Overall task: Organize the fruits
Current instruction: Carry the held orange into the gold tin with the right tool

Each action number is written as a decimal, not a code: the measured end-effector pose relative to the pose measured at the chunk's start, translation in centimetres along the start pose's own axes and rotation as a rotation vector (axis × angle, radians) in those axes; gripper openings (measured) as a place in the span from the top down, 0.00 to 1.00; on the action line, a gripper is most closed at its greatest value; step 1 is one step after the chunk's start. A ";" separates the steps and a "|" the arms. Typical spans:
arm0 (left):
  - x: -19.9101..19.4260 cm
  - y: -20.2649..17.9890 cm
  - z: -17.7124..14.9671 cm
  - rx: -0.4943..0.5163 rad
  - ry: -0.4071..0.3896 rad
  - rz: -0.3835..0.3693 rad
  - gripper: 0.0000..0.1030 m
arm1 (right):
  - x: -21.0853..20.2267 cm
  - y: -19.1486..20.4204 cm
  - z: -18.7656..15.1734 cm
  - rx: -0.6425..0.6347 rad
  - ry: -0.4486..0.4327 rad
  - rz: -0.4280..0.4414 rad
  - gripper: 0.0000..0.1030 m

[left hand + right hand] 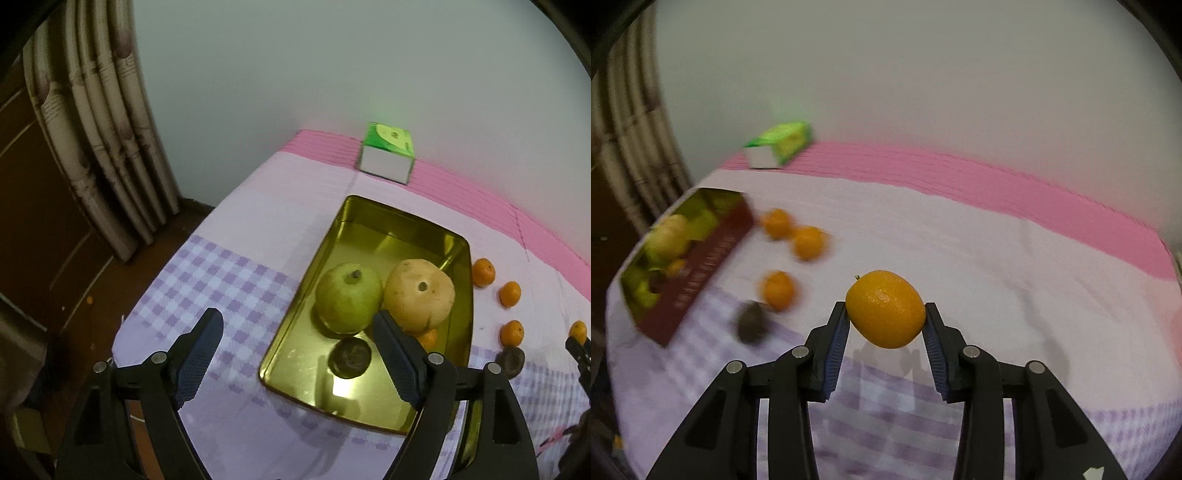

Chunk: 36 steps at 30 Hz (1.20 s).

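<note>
Right hand-held gripper (885, 314) clamps the orange (885, 308); left hand-held gripper (297, 326) gapes.

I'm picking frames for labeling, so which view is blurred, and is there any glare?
Right wrist view: motion blur smears the tin and loose oranges, while the held orange in the right tool stays sharp. Left wrist view: mostly crisp, with a bright glare patch on the gold tin floor; the open left tool is in focus.
</note>
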State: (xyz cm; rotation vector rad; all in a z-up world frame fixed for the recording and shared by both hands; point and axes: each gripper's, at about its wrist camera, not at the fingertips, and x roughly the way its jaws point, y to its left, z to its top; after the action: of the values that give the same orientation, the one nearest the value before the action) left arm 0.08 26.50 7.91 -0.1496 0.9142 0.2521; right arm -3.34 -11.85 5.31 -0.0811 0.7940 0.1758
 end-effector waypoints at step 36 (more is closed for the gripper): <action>-1.1 5.2 -1.5 -0.179 0.020 0.059 0.20 | 7.3 25.2 1.8 -0.371 0.170 0.359 0.64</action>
State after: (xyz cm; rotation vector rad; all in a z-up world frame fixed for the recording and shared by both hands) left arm -3.12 30.99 7.76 -0.2915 0.9158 0.3882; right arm -1.76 14.05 1.15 -0.3076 0.9347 0.6629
